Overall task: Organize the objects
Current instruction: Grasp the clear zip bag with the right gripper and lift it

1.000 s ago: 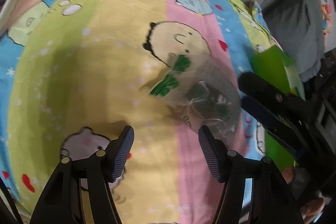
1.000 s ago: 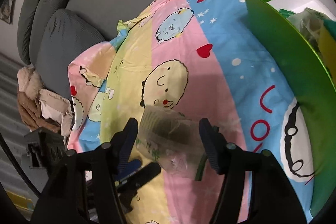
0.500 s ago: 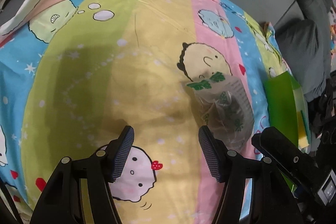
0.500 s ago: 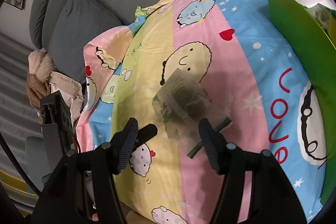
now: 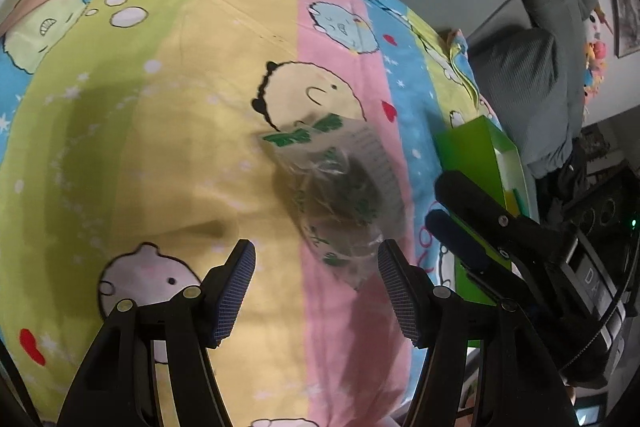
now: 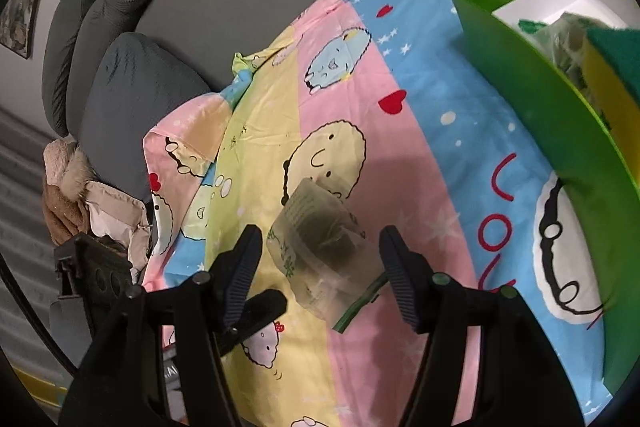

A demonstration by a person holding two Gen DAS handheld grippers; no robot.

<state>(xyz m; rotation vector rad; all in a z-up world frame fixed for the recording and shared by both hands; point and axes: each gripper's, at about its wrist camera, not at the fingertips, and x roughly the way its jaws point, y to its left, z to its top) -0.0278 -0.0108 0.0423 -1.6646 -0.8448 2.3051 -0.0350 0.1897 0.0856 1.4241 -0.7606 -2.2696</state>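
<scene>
A striped cartoon-print sheet (image 5: 168,131) in yellow, pink and blue fills most of both views, spread over a bed. A grey cushion (image 6: 132,99) sits at ten o'clock in the right wrist view, at the sheet's far corner. A green box (image 6: 560,115) stands on the sheet at two o'clock in that view, white inside, with a yellow-and-green sponge (image 6: 612,75) and some crinkled clear wrapping in it; in the left wrist view the same box (image 5: 476,143) shows at three o'clock, partly behind the other tool.

The clear plastic bag (image 5: 340,195) with green print lies flat on the pink and yellow stripes, just below a round yellow cartoon face, holding something dark that the blur leaves unclear. From the right wrist it (image 6: 320,251) sits near the centre, slightly toward six o'clock.

The left gripper (image 5: 316,291) is released, its jaws apart over the sheet with nothing between them; the bag lies just beyond its right finger. The right gripper (image 6: 320,275) is also released, jaws spread on either side of the bag's near end, and the pads appear clear of the plastic.
</scene>
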